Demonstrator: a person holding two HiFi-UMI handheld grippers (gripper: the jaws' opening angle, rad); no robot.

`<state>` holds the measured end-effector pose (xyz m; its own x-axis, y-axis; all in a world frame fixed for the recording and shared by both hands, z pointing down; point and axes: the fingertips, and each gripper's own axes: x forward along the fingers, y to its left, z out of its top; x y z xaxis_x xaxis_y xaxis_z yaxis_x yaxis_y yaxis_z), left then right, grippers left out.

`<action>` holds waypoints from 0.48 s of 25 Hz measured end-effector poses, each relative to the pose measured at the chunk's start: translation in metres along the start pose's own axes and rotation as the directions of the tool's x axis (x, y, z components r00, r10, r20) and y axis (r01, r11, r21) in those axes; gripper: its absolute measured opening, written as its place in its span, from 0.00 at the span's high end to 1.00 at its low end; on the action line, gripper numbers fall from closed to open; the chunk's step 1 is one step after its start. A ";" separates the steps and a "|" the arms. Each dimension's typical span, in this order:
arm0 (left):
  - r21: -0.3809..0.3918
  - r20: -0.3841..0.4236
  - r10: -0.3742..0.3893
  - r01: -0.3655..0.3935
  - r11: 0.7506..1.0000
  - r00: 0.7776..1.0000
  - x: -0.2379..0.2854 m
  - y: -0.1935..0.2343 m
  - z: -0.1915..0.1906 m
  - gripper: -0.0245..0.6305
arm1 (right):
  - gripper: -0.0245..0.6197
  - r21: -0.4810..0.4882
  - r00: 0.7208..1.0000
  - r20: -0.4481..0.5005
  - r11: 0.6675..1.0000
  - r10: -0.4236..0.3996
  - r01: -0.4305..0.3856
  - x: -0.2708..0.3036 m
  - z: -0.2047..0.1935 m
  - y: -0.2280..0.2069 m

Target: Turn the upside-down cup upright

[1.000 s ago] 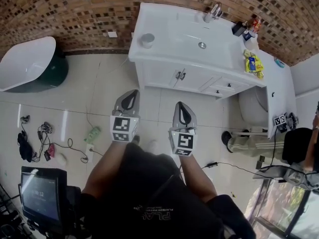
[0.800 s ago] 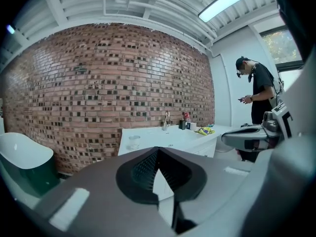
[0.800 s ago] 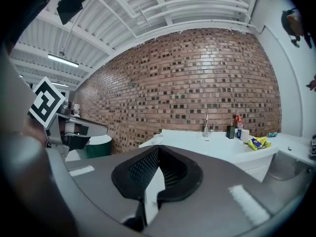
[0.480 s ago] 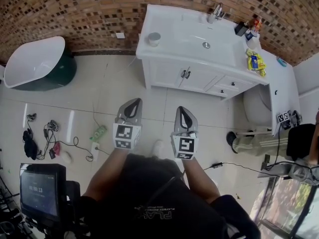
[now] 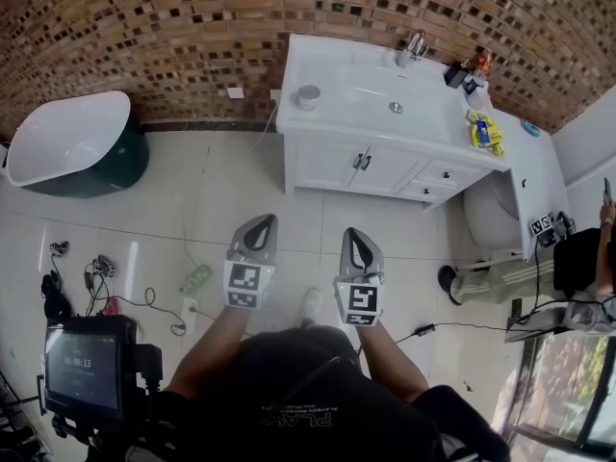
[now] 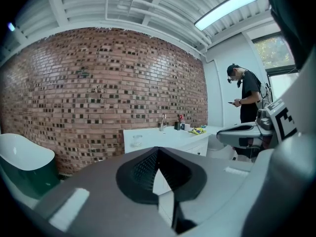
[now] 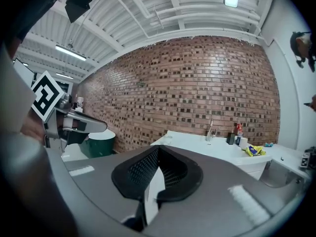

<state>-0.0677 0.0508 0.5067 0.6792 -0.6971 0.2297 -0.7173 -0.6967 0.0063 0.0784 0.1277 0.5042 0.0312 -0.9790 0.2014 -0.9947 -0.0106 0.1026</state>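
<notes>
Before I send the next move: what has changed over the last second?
Nothing was taken hold of or let go. The left gripper and right gripper, both shut and empty, sit slightly lower in the head view, as does the vanity. The cup stays untouched on its front corner at the view's left.

The dark shirt (image 5: 289, 393) carries the letters "PLAY", seen upside down; the smaller line beside them is too small to read. The screen (image 5: 82, 372) at lower left shows digits, too small to read.
</notes>
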 end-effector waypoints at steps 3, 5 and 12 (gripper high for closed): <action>-0.003 -0.004 -0.012 0.012 1.000 1.000 -0.021 0.005 -0.009 0.96 | 0.94 -0.023 1.000 0.002 1.000 0.018 -0.018 -0.018 0.004 0.029; -0.004 -0.010 -0.022 0.022 1.000 1.000 -0.033 0.006 -0.015 0.96 | 0.94 -0.016 1.000 -0.009 1.000 0.020 -0.020 -0.029 0.002 0.043; -0.024 -0.017 -0.040 0.040 0.999 0.999 -0.057 0.005 -0.023 0.96 | 0.94 0.010 1.000 -0.014 1.000 0.009 -0.009 -0.039 0.006 0.056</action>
<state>-0.1134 0.0913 0.5161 0.7048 -0.6656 0.2453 -0.6931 -0.7198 0.0384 0.0211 0.1641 0.4965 0.0238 -0.9762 0.2155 -0.9959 -0.0042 0.0907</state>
